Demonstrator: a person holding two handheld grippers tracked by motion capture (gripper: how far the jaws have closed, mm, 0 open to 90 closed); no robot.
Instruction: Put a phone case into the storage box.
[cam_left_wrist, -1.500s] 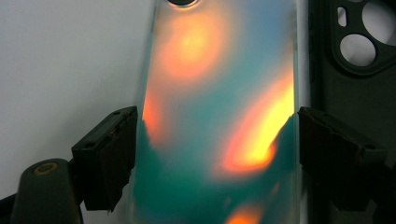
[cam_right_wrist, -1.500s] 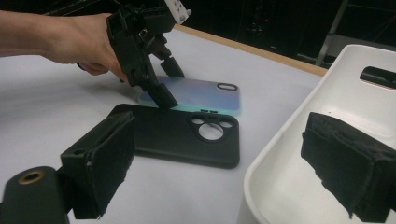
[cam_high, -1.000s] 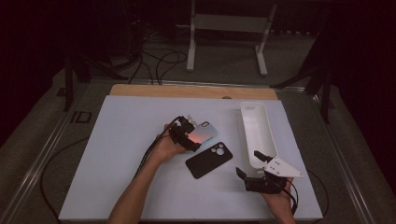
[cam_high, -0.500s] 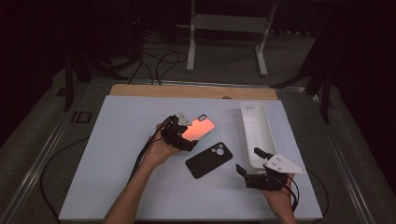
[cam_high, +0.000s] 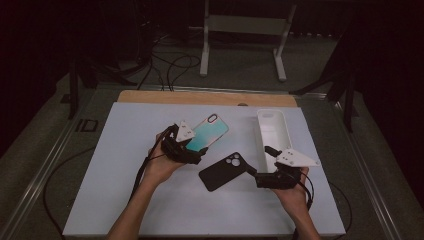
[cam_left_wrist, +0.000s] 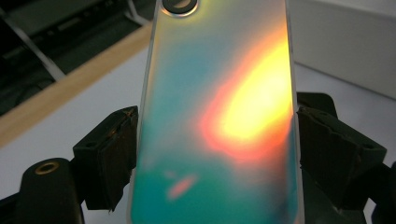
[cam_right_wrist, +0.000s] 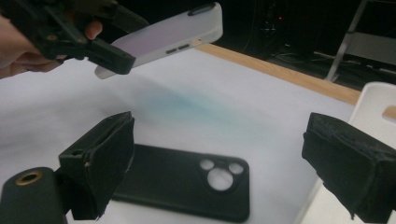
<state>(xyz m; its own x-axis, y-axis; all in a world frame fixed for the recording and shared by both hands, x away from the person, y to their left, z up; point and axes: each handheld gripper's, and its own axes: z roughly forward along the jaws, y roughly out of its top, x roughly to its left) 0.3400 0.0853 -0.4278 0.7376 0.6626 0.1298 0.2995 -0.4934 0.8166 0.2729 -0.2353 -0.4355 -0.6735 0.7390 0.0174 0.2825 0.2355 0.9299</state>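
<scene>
My left gripper (cam_high: 192, 148) is shut on the lower end of an iridescent teal-and-orange phone case (cam_high: 207, 132) and holds it tilted in the air above the white table (cam_high: 125, 165). In the left gripper view both pads (cam_left_wrist: 109, 158) press the case's (cam_left_wrist: 219, 116) long edges. A black phone case (cam_high: 222, 171) with round camera holes lies flat on the table. My right gripper (cam_high: 259, 161) hovers just right of it, open, with nothing between its jaws. The right gripper view looks between those wide jaws (cam_right_wrist: 219, 172) at the black case (cam_right_wrist: 187, 184), with the lifted case (cam_right_wrist: 173, 32) beyond it.
A long white tray (cam_high: 272, 135) stands empty at the right, close behind my right gripper. A wooden strip (cam_high: 200, 97) borders the table's far edge. Beyond it are a white stand (cam_high: 245, 30) and cables on the dark floor.
My left gripper has lifted the iridescent case higher and carried it a little right and away from the person. The case's sheen went from red to teal. My right gripper rose slightly.
</scene>
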